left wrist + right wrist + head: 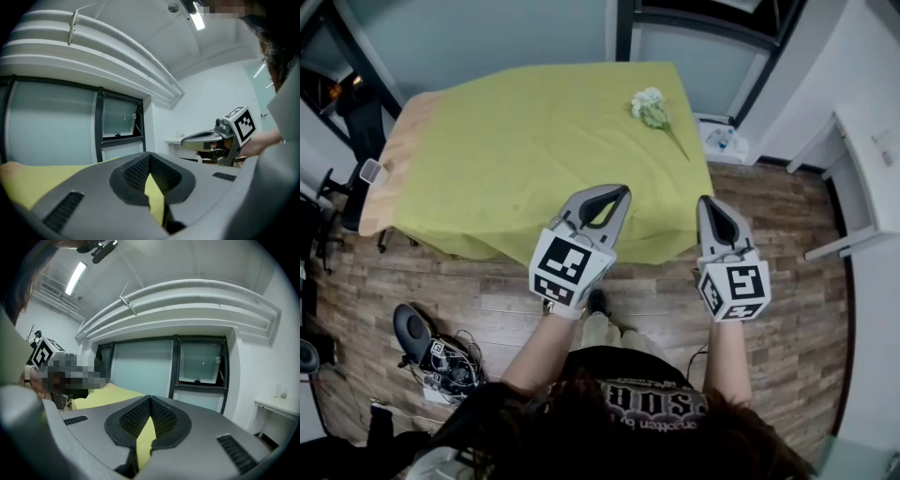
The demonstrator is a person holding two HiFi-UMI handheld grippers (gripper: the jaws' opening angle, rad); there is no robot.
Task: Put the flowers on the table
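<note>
A small bunch of white flowers (652, 110) with green stems lies on the far right part of the table (534, 141), which is covered by a yellow-green cloth. Both grippers are held level in front of the person, just short of the table's near edge and well apart from the flowers. My left gripper (619, 192) is shut with nothing in it; its tips (150, 157) meet over the cloth. My right gripper (709, 202) is also shut and empty, its pads (140, 416) closed together. The right gripper (220, 136) shows in the left gripper view, off to the side.
A white desk (872, 169) stands at the right wall. Bottles (722, 139) sit on the floor past the table's right corner. A dark chair (356, 122) is at the table's left end, and cables with a device (441, 361) lie on the wooden floor at lower left.
</note>
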